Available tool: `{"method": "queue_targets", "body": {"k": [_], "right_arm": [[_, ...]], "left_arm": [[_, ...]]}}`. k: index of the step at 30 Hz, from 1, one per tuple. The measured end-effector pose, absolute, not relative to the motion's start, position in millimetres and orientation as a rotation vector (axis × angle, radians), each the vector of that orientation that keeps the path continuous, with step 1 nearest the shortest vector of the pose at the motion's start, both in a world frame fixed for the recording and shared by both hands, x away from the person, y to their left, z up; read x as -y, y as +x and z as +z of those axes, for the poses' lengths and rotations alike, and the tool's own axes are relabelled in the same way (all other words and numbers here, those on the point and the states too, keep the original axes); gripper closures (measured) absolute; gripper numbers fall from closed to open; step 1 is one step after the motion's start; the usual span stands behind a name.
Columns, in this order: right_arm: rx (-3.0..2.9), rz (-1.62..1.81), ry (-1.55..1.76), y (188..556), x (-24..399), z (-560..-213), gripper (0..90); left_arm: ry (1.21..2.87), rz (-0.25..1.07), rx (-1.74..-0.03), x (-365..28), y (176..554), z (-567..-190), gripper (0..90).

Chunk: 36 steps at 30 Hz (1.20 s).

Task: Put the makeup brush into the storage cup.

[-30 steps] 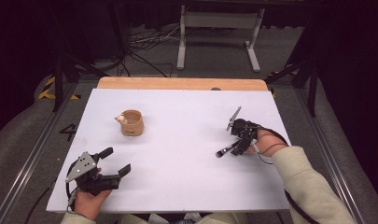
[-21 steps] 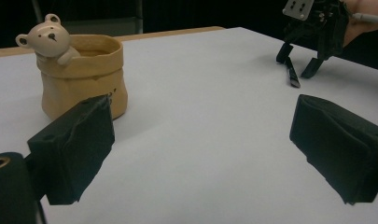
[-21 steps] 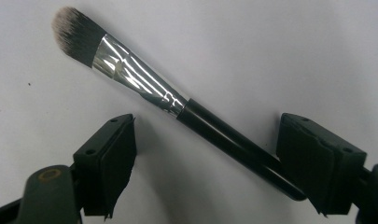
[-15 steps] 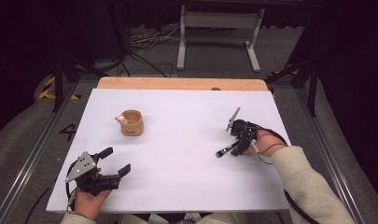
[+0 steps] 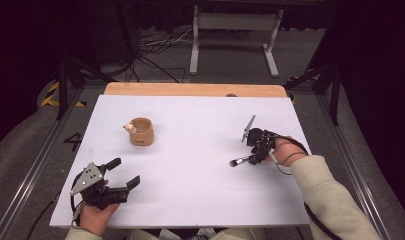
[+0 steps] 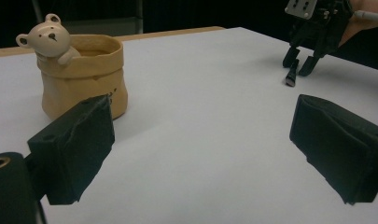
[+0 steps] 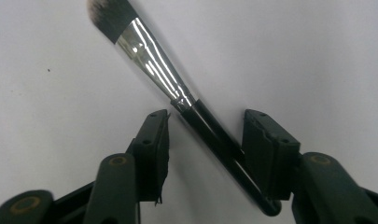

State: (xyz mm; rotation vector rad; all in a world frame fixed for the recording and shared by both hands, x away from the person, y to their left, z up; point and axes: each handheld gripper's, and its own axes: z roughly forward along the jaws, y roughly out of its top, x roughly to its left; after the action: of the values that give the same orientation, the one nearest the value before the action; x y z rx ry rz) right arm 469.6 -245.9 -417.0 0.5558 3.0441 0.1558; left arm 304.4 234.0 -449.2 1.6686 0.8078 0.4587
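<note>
Lying flat on the white table (image 5: 190, 200), the makeup brush (image 7: 168, 88) sits between the right gripper (image 7: 205, 140) jaws, which have just been closing (not yet clamped). Left gripper (image 6: 200, 158) open, idle; bear pot (image 5: 140, 131) unfilled.

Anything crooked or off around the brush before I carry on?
The makeup brush lies diagonally across the right gripper, not squarely between its jaws, which have just been closing. The left jaw's pad looks frayed at its lower edge. The bear pot stands upright, nothing spilled.
</note>
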Motion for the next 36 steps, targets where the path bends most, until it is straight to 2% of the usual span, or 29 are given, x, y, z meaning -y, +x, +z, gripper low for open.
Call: {"method": "queue_targets", "body": {"k": [5, 6, 9, 25, 36], "right_arm": [[-3.07, 0.124, 0.515, 467.8, 243.5, -415.8, 69.4], [-3.079, 0.113, 0.5, 467.3, 242.8, -415.6, 74.7], [-3.089, 0.102, 0.491, 466.4, 241.7, -415.6, 78.8], [-3.06, 0.131, 0.479, 464.1, 244.0, -408.4, 79.6], [-2.957, 0.408, 0.496, 449.5, 248.8, -380.2, 79.6]], "left_arm": [[1.668, 0.461, -0.807, -234.0, 304.3, -449.1, 7.2], [1.669, 0.461, -0.808, -234.1, 304.3, -449.1, 7.2], [1.669, 0.46, -0.808, -234.0, 304.3, -449.2, 7.3], [1.667, 0.446, -0.788, -232.5, 304.4, -448.7, 5.2], [1.67, 0.424, -0.74, -233.5, 303.6, -445.3, 3.2]]}}
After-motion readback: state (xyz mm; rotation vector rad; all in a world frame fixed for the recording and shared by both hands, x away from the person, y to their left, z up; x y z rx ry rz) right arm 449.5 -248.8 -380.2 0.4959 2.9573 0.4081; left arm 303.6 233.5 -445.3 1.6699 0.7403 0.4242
